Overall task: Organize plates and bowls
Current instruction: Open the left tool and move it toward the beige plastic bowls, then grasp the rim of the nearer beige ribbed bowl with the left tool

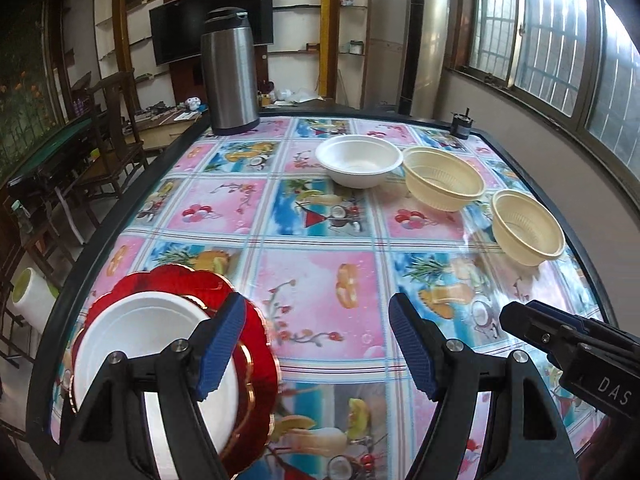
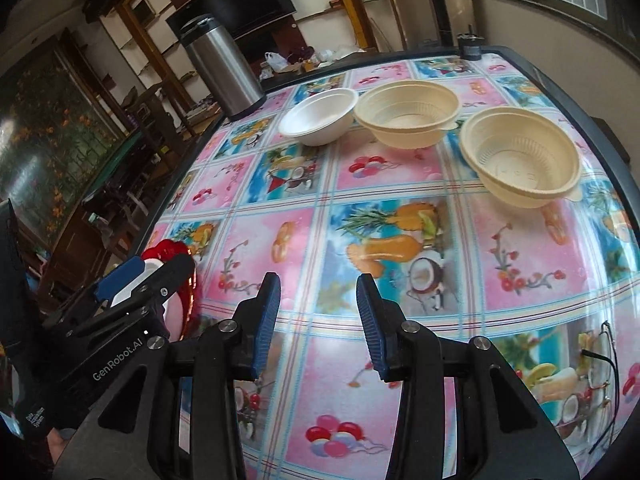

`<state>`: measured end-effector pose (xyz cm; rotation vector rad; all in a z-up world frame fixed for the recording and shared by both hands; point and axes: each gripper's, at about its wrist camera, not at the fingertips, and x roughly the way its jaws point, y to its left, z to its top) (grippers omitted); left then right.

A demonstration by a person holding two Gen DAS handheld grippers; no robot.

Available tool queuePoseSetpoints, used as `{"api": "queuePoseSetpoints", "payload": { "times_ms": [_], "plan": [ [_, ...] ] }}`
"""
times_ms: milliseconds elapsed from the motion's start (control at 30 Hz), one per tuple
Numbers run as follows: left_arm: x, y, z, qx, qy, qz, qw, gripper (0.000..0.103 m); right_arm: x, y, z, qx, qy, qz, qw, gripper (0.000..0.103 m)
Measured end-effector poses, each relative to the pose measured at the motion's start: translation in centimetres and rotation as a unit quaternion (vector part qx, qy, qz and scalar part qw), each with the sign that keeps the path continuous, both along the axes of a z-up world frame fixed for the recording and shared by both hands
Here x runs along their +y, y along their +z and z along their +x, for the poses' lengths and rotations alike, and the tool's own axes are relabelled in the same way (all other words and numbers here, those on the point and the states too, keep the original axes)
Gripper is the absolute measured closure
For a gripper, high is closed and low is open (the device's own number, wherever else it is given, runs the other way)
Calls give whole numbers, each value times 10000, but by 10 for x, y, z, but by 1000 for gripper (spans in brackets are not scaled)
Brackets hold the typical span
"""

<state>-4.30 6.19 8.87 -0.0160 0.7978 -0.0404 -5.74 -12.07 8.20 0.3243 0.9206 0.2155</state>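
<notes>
A white plate (image 1: 140,336) lies on red gold-rimmed plates (image 1: 260,360) at the table's near left. My left gripper (image 1: 316,344) is open, its left finger over the plate stack's right edge, nothing held. A white bowl (image 1: 358,160) (image 2: 320,120), a cream bowl (image 1: 442,178) (image 2: 408,114) and a second cream bowl (image 1: 526,232) (image 2: 520,156) stand at the far right. My right gripper (image 2: 318,320) is open and empty above the tablecloth, to the right of the left gripper (image 2: 140,280); it also shows in the left wrist view (image 1: 520,320).
A steel thermos (image 1: 230,72) (image 2: 220,64) stands at the table's far left corner. A small dark object (image 1: 460,122) sits at the far right corner. Eyeglasses (image 2: 600,376) lie at the near right. The table (image 1: 320,220) has a patterned cloth and dark rim.
</notes>
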Motion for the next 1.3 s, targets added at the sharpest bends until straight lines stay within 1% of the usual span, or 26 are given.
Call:
{"api": "queuePoseSetpoints", "payload": {
  "times_ms": [167, 333, 467, 600, 833, 967, 1033, 1167, 1300],
  "plan": [
    [-29, -10, 16, 191, -207, -125, 9995, 29, -51, -6, 1, 102, -487, 142, 9987, 64],
    [-54, -17, 29, 285, -359, -150, 9988, 29, -103, -4, 4, 106, -1053, 135, 9943, 64],
    [-68, -21, 41, 381, -412, -187, 9982, 29, -131, -5, 8, 142, -1359, 165, 9905, 58],
    [-82, -23, 50, 411, -455, -106, 9981, 29, -143, -9, 11, 213, -1445, 160, 9892, 58],
    [-107, -25, 59, 427, -601, -2, 9973, 29, -146, -15, 17, 295, -1378, 143, 9899, 58],
    [-119, -26, 67, 446, -640, -41, 9969, 29, -155, -15, 18, 313, -1391, 189, 9896, 58],
    [-125, -25, 72, 444, -675, -41, 9967, 29, -162, -14, 21, 345, -1410, 125, 9893, 58],
    [-136, -22, 82, 448, -683, -195, 9965, 29, -179, -11, 27, 376, -1506, 33, 9879, 58],
    [-147, -22, 94, 566, -710, -369, 9952, 29, -197, -14, 39, 503, -1600, -5, 9858, 58]
  ]
}}
